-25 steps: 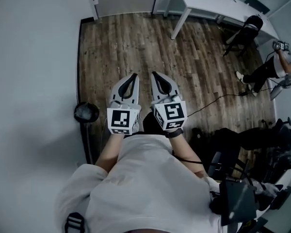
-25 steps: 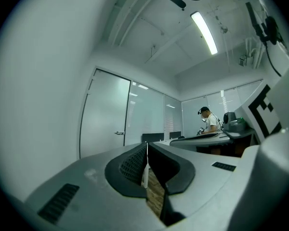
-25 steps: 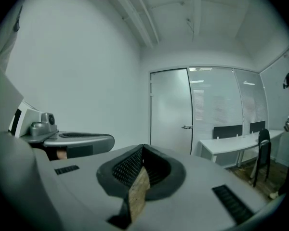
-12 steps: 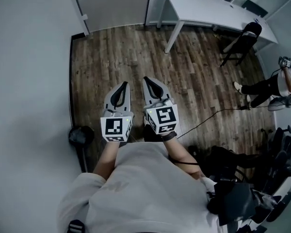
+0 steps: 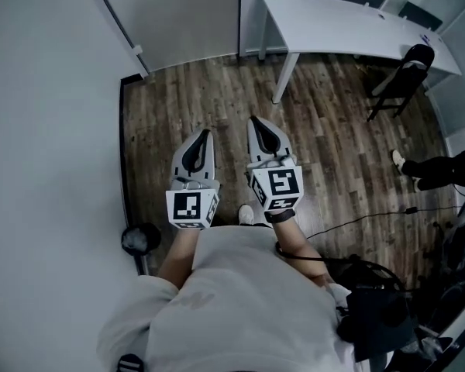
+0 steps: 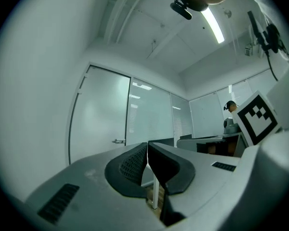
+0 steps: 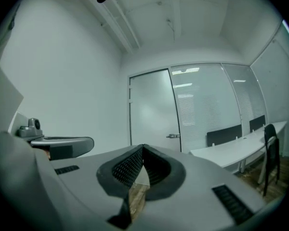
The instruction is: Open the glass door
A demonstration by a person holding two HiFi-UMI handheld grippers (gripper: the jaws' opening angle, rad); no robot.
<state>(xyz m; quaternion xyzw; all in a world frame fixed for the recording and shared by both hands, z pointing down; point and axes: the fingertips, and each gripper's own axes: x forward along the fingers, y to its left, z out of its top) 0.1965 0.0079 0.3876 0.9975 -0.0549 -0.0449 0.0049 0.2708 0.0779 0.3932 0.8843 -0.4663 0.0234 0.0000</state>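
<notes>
1. A seated person (image 5: 438, 169) is cut off by the head view's right edge; only the legs show.
2. The left gripper (image 6: 147, 148) hides the door's (image 6: 98, 119) bottom.
3. The handle (image 7: 173, 135) is too small to tell its shape.

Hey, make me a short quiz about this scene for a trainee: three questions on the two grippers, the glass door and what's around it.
1. True or false: the left gripper is clamped on the door handle.
2. In the right gripper view, what stands to the right of the glass door? A. a white table  B. a sofa  C. a fridge
3. Fill in: the right gripper is ___, with nothing between its fingers.
Key: 1 false, it is shut on nothing, well short of the handle; 2 A; 3 shut.
</notes>
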